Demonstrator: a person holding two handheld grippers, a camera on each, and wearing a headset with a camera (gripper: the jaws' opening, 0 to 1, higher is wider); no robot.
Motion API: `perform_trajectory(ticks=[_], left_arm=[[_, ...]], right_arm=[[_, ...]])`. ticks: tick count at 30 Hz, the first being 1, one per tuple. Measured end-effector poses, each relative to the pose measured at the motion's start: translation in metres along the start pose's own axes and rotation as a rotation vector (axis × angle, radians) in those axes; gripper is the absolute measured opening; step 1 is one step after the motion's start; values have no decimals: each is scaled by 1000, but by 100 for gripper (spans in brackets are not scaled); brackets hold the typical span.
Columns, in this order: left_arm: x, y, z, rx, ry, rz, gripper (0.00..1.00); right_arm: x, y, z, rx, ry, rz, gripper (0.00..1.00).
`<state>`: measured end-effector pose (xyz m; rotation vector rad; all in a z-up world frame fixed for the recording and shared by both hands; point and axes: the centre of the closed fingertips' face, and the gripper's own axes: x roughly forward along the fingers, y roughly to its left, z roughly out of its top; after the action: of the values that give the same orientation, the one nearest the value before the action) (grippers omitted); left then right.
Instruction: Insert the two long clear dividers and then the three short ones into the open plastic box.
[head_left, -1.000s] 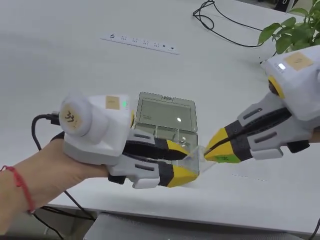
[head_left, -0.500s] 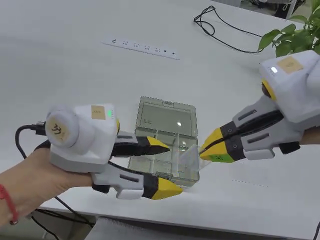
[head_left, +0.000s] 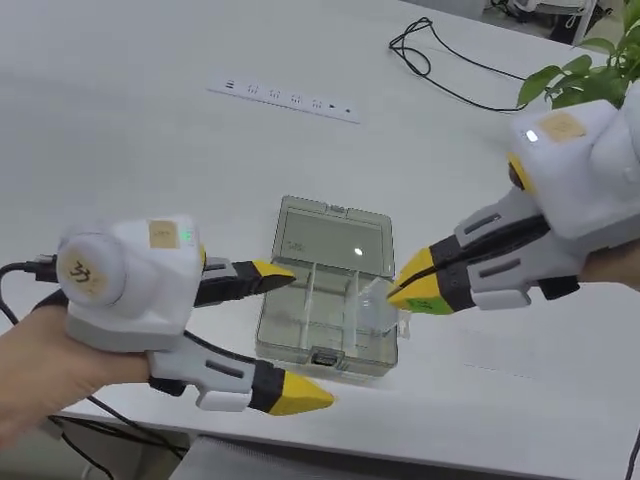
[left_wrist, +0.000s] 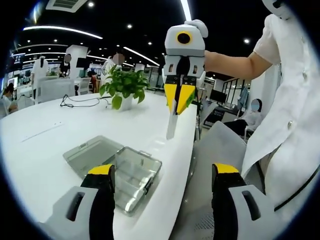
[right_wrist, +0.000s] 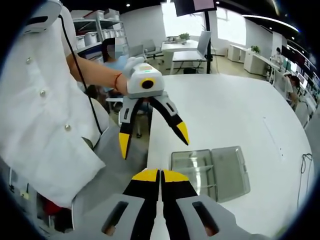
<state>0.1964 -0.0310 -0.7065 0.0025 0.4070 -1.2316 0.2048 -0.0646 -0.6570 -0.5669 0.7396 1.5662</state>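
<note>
The clear plastic box lies open near the table's front edge, its lid flat behind it and dividers standing inside. My right gripper is shut on a short clear divider, held just over the box's right end. The left gripper view shows that divider hanging from the right gripper, above the box. My left gripper is open wide at the box's left side, with nothing between its jaws. In the right gripper view the left gripper stands open beyond my shut right gripper, near the box.
A white power strip lies at the back of the white table. A black cable loops at the far right beside a green plant. The table's front edge runs just under the left gripper.
My left gripper has opened wider and drawn back to the left, away from the divider. The right gripper keeps hold of the divider over the box's right end.
</note>
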Motion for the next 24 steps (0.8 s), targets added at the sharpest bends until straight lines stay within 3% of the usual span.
perform_trajectory(ticks=[10, 14, 24], left_arm=[[-8, 9, -10, -7, 17, 29, 89], [-11, 11, -12, -10, 16, 39, 91], [-18, 16, -18, -28, 9, 61, 93]], right_arm=[[9, -22, 4, -2, 5, -34, 3], [19, -36, 4, -2, 14, -51, 3], [45, -53, 4, -16, 52, -54, 2]])
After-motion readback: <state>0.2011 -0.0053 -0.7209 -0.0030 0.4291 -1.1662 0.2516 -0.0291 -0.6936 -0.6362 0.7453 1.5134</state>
